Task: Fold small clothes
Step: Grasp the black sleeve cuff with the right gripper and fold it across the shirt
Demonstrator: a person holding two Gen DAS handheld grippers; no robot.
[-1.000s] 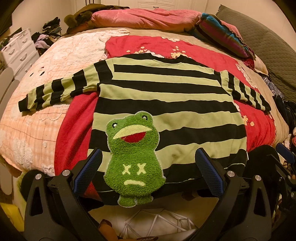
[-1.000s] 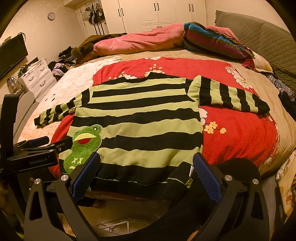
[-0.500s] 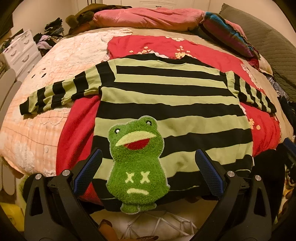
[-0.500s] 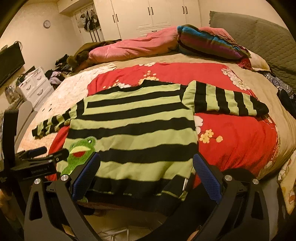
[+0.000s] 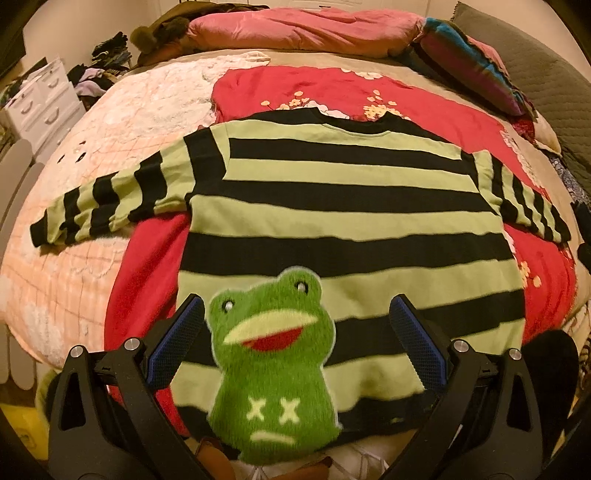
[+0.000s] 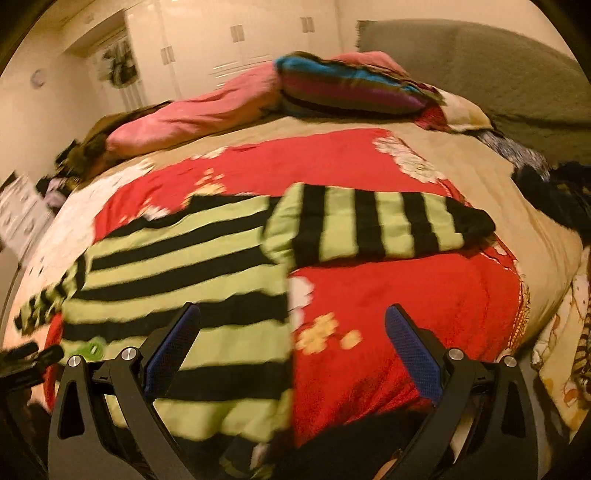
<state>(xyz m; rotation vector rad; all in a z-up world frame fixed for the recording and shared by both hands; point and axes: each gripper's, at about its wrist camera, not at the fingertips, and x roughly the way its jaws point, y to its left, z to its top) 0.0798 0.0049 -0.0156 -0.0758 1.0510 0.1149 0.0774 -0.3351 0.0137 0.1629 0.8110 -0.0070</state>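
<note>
A bed (image 5: 66, 258) fills both views, spread with one red blanket (image 5: 424, 107) over a pale quilt (image 5: 122, 122). Along its far edge lie a pink duvet (image 5: 303, 29) and a striped pillow (image 5: 469, 70); a white dresser (image 5: 40, 107) stands off to the left.

One sweater (image 5: 351, 192), striped green and black, lies flat on the red blanket with its hem at the near edge of the bed and its collar towards the pillows. Its two sleeves are spread out sideways, one onto the quilt, the other across the blanket. One fuzzy frog patch (image 5: 273, 365) sits near the hem on the left side.

The left gripper (image 5: 295, 343) hangs low over the hem, pointing up the sweater; its jaws stand wide apart, one either side of the frog, gripping nothing. The right gripper (image 6: 291, 347) is level with it further right, aimed at the sweater's right edge where it meets the blanket, its jaws likewise spread wide and empty. The right view is blurred. The left gripper also shows at that view's left margin.
</note>
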